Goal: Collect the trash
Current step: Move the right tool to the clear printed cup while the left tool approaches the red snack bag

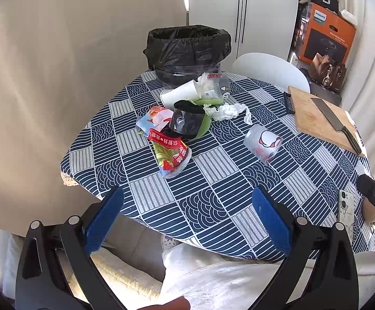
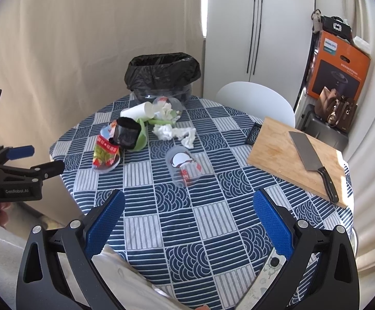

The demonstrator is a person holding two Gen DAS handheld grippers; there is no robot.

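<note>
Judging by its look, everything you need to pick up is light and gives way easily. The clear plastic cup (image 2: 185, 166) lies on its side alone in the middle of the tabletop (image 2: 213, 232), well apart from the heap; its wall is thin and probably slick, so pinch across the rim, where it is stiffest, and squeeze gently or it will buckle and squirt out. The crumpled tissue (image 2: 174, 133) is soft and can be taken anywhere in its bulk. In the heap, the red and green snack cup (image 1: 172, 155) lies nearest you, and the white paper cup (image 1: 179, 94) lies on its side at the far end; take them one at a time, again across the rim. The bin with the black bag (image 1: 187, 49) stands at the far edge, behind the heap.

Your left gripper (image 1: 187, 219) and right gripper (image 2: 188, 222) both hover above the near edge, tilted down toward the trash, fingers (image 2: 104, 224) spread wide and holding nothing. Keep away from the cleaver (image 2: 309, 157) on the cutting board (image 2: 272, 152).
</note>
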